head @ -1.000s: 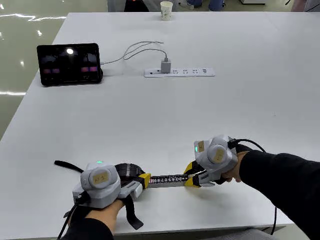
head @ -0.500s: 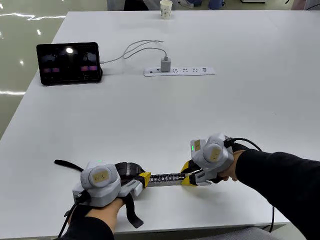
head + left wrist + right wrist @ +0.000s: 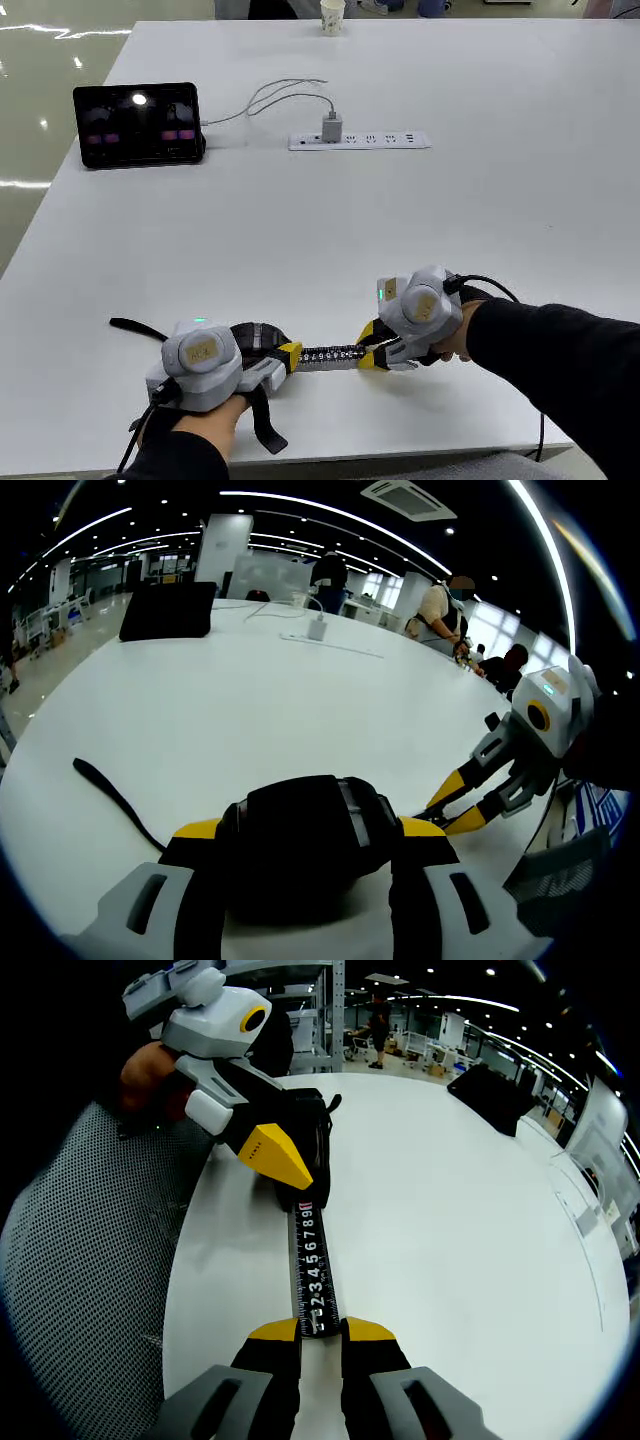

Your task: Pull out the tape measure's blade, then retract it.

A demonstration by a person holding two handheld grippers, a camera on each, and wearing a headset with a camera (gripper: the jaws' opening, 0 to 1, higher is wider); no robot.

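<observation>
Tape measure [image 3: 256, 340] near the front edge of the white worktop [image 3: 400, 230], with a short run of its blade [image 3: 312, 1260] drawn out.

The left hand-held gripper [image 3: 287, 354] is closed around the black case [image 3: 300, 845], one yellow-tipped jaw against each side. The blade's mouth faces the other gripper. The right hand-held gripper [image 3: 320, 1332] is closed almost completely, pinching the free end of the blade between its tips. The printed numbers run from that end up to the case. The blade spans the gap between the two grippers, low over the worktop; whether it touches the surface cannot be told. A black strap [image 3: 110, 790] trails from the case and lies slack on the worktop.

Handling, as judged:
- **Case:** it looks rigid, compact and fairly dense for its size, with smooth sides that could twist in the jaws. The best hold is probably across its broad flanks, clear of the mouth and the strap.
- **Blade:** it is likely thin, cupped spring steel. It should be stiff over a short reach, prone to buckling when long, slick on its faces and keen at the edges. The best hold is at the very tip.
- **Retraction:** the spring probably pulls inward, so the return should be paced, not let snap
</observation>
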